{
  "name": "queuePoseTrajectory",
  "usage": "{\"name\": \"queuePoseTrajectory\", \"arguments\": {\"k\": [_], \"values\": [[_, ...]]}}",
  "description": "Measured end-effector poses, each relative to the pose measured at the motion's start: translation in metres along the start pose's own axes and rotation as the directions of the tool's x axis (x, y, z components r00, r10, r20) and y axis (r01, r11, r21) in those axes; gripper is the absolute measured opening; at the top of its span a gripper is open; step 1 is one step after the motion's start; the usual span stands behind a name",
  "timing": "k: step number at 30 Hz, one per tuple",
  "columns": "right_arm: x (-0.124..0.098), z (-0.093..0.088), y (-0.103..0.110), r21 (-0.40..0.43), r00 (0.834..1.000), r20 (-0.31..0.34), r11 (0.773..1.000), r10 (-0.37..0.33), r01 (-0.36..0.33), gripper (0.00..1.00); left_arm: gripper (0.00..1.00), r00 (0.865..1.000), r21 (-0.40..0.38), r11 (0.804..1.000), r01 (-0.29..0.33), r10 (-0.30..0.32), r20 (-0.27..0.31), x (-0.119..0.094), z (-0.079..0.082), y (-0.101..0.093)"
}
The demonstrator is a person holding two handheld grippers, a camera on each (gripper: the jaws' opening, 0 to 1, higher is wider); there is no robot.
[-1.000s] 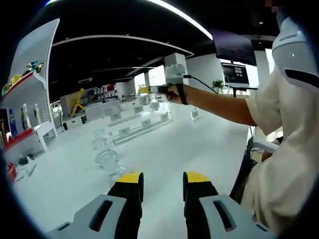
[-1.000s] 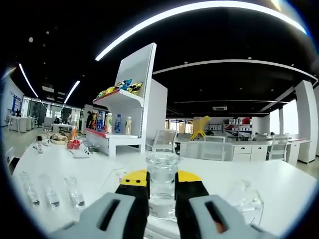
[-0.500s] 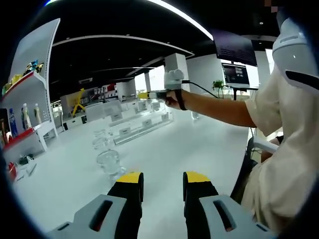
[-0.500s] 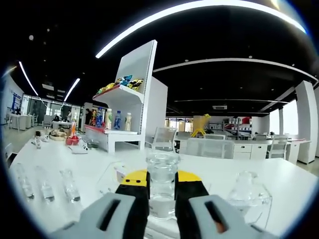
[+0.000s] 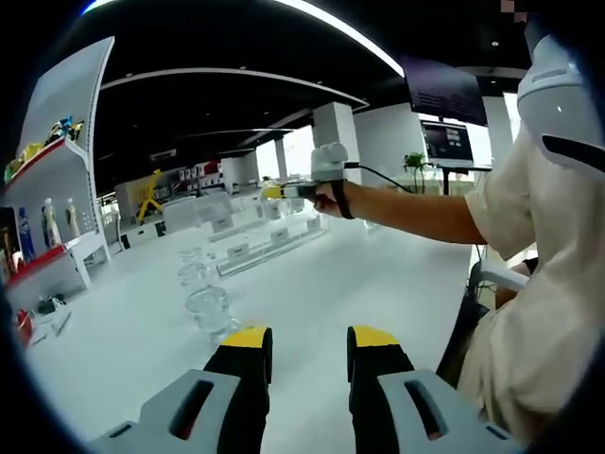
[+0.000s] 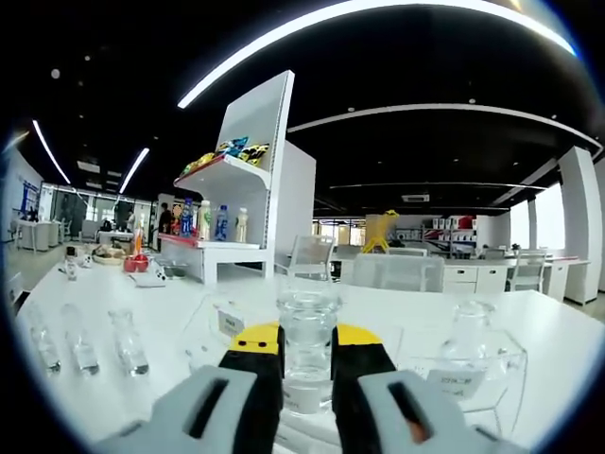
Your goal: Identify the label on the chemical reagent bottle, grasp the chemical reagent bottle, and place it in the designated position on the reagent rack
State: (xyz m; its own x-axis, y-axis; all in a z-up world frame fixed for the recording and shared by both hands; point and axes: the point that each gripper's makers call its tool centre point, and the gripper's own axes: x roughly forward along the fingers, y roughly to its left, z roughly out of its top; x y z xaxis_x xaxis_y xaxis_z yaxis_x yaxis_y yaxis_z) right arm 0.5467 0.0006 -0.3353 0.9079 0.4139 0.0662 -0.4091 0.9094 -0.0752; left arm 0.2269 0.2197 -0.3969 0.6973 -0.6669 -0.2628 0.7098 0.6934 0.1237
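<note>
Clear glass, the reagent bottle [image 6: 307,350] sits clamped in my right tool [image 6: 307,364], carried over the acrylic reagent rack [image 6: 454,369]; placing it remains. My left tool [image 5: 304,352] hangs parted and empty above the counter [image 5: 359,274].

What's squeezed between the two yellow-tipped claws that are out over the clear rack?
A clear glass reagent bottle. In the right gripper view, the right gripper has its jaws pressed against the bottle's sides, above the clear reagent rack.
</note>
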Motion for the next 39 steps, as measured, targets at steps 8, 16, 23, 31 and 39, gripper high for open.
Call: {"name": "queuePoseTrajectory", "arguments": {"k": [8, 16, 23, 31, 39], "values": [[-0.001, -0.008, 0.000, 0.018, 1.000, -0.006, 1.000, 0.008, -0.008, 0.18, 0.32, 1.000, 0.001, 1.000, 0.004, -0.004, -0.003, 0.001, 0.000, -0.002], [0.002, -0.016, 0.000, 0.017, 1.000, -0.016, 1.000, 0.003, -0.003, 0.18, 0.32, 1.000, 0.003, 1.000, 0.007, -0.007, -0.005, 0.002, 0.000, -0.003], [0.002, -0.019, 0.004, 0.020, 1.000, -0.020, 1.000, 0.010, -0.009, 0.18, 0.32, 1.000, 0.003, 1.000, 0.005, -0.005, -0.006, 0.002, 0.000, -0.002], [0.003, -0.028, 0.004, 0.013, 0.999, -0.040, 1.000, 0.005, -0.005, 0.18, 0.32, 1.000, 0.004, 1.000, 0.001, -0.001, -0.003, 0.001, 0.001, -0.002], [0.005, -0.037, 0.003, 0.015, 0.998, -0.056, 1.000, 0.001, 0.000, 0.18, 0.32, 1.000, 0.005, 1.000, 0.004, -0.004, -0.003, 0.002, 0.001, -0.003]]}}
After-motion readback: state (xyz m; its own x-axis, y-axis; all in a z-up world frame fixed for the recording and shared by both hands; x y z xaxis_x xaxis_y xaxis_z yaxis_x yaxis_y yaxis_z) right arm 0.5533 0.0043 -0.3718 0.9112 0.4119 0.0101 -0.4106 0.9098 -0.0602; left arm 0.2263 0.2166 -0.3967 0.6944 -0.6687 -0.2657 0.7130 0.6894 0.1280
